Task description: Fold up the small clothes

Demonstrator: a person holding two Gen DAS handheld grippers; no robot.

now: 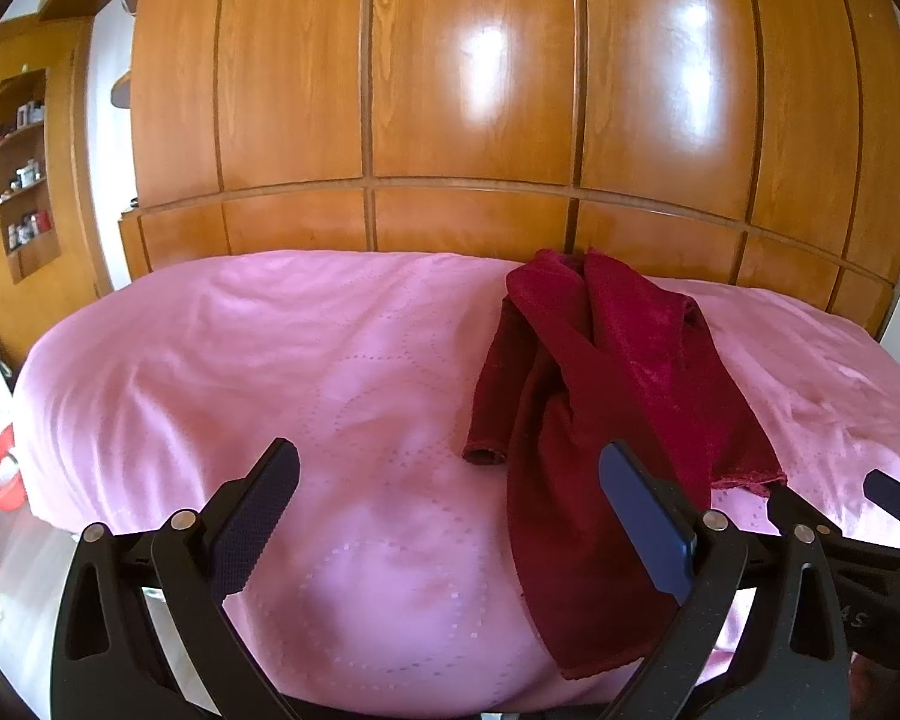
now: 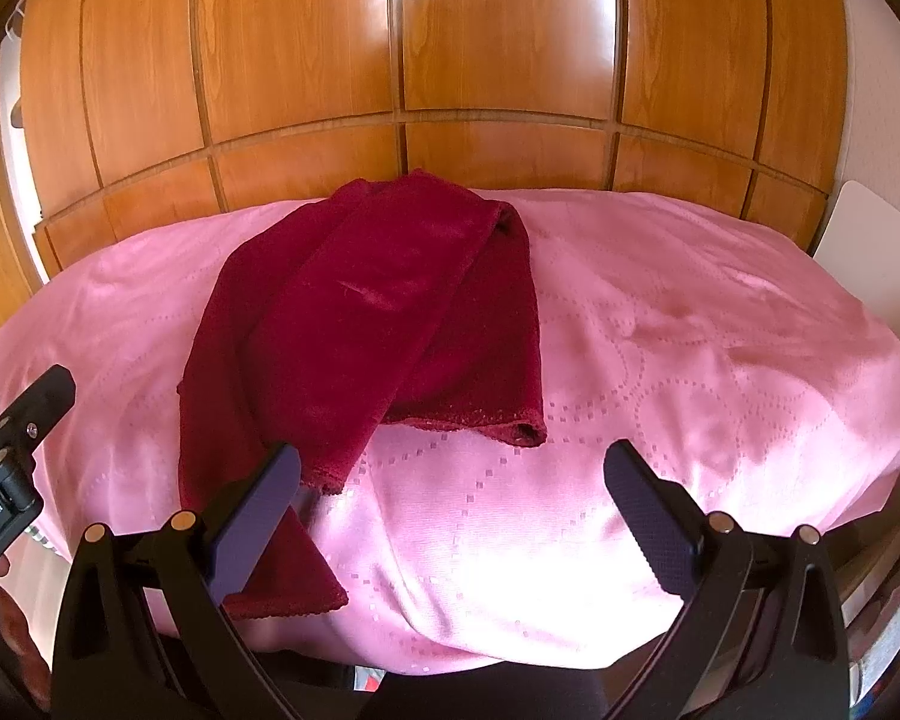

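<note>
A dark red velvet garment (image 1: 600, 396) lies crumpled lengthwise on the pink bedspread (image 1: 270, 348), one sleeve trailing at its left side. In the right wrist view the same garment (image 2: 366, 324) stretches from the far edge toward the near left. My left gripper (image 1: 450, 468) is open above the bedspread, its right finger over the garment's near part. My right gripper (image 2: 453, 474) is open too, its left finger over the garment's near hem, with nothing between the fingers. Each gripper shows at the edge of the other's view.
A wooden wardrobe wall (image 1: 474, 90) rises behind the bed. A shelf niche with small items (image 1: 24, 162) is at the far left, and a red tub (image 1: 0, 477) sits on the floor by the bed's left side. A white panel (image 2: 864, 234) stands at the right.
</note>
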